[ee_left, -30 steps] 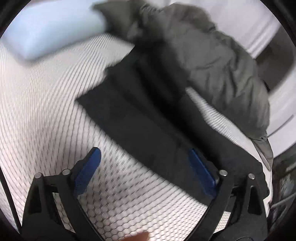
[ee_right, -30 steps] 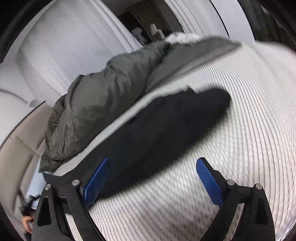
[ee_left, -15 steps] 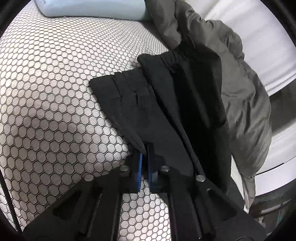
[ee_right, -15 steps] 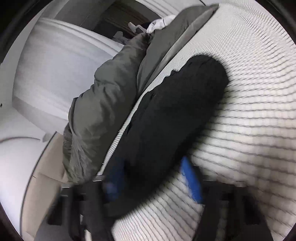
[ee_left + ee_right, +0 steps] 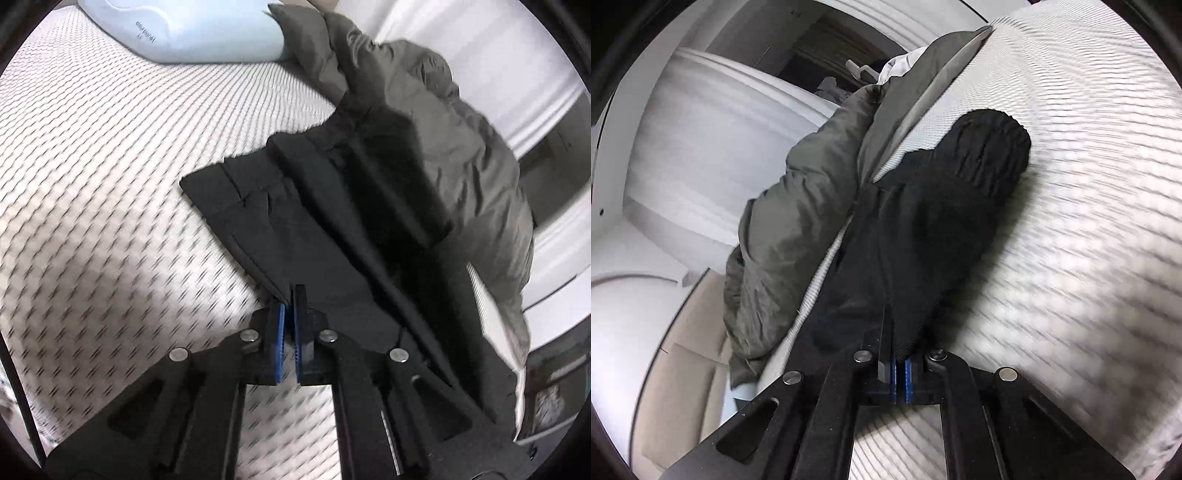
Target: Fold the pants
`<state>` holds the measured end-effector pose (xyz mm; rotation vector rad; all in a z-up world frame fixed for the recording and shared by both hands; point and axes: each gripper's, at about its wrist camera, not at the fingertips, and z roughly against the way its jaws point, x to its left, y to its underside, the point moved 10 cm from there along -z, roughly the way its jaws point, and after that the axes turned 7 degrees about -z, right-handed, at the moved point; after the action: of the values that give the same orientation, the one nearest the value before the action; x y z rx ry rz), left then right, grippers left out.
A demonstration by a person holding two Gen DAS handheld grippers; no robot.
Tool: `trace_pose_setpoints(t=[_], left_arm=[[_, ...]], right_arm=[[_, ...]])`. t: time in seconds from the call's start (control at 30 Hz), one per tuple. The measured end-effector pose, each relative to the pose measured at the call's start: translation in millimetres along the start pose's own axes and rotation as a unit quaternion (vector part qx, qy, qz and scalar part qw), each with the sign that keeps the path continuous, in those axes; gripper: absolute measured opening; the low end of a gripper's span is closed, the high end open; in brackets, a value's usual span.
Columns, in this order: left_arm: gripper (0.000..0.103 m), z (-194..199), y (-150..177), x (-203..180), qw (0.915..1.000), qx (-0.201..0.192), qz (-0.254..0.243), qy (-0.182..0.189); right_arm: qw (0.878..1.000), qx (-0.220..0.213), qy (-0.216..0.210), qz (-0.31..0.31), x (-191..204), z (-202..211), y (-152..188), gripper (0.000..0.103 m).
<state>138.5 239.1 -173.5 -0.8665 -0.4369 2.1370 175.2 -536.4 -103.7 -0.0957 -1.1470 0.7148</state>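
Black pants [image 5: 314, 221] lie along the right edge of a white honeycomb-patterned mattress [image 5: 110, 166], with the waistband end far from me in the left wrist view. My left gripper [image 5: 290, 295] pinches the near edge of the cloth between its blue pads; its jaws are opening slightly with the fabric still between them. In the right wrist view the pants [image 5: 942, 221] run away from me to a rounded, gathered end. My right gripper [image 5: 895, 332] is closing, its pads pressed on the near fold of the pants. The cloth hides part of its right finger.
A pale blue pillow [image 5: 192, 29] lies at the far end of the mattress. A crumpled grey quilt [image 5: 461, 129] lies bunched along the mattress edge beside the pants and hangs over the side [image 5: 798, 221]. White furniture [image 5: 701, 140] stands past that edge.
Both grippers stood wide open over the pants a second ago. Each has since moved down to the near edge of the cloth and shut on it; the right closed last.
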Motion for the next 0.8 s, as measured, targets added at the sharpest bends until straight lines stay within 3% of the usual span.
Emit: trace_pose_setpoints(t=[0.07,0.13,0.2,0.27,0.33,0.43,0.53,0.63,0.73,0.8], left_arm=[[0.008,7.2,6.3,3.3,0.9999,0.002,-0.01,-0.008],[0.022,21.2,10.3,6.1,0.9997,0.001,-0.008,-0.024],[0.055,41.7,10.2,5.4,0.9994,-0.015,-0.005,-0.029],[0.07,63.2,6.1,-0.9,0.9989,-0.036,-0.014,-0.025],[0.073,73.0,2.4,-9.6,0.9987,-0.044,-0.021,-0.012],[0.083,65.4,-12.9,-25.3,0.9984,-0.054,-0.005,0.014],[0.081,18.4,-16.3,-30.1,0.9993,0.006,0.028,0.022],[0.068,-16.9,-21.0,-25.4,0.998,0.034,0.051,0.014],[0.047,-23.5,-29.3,-21.2,0.9985,0.017,0.052,0.001],[0.015,-20.6,-32.7,-14.1,0.9974,0.006,0.071,-0.009]], right_arm=[[1.0,0.013,0.017,0.011,-12.2,8.8,5.9,0.007],[0.999,0.016,0.024,0.012,-15.5,21.9,5.6,0.018],[0.998,-0.011,0.044,0.032,-14.7,44.3,2.6,0.062],[0.995,-0.048,0.061,0.058,-11.0,67.9,-0.6,0.08],[0.99,-0.061,0.085,0.095,-2.5,83.5,2.4,0.081],[0.99,-0.046,0.076,0.111,13.2,90.2,13.5,0.085],[0.99,-0.04,0.052,0.124,33.5,86.8,24.1,0.087],[0.99,-0.033,0.051,0.127,46.9,81.6,37.4,0.087],[0.991,-0.028,0.035,0.127,58.3,81.9,54.9,0.087],[0.99,-0.027,0.035,0.132,59.3,81.7,61.6,0.087]])
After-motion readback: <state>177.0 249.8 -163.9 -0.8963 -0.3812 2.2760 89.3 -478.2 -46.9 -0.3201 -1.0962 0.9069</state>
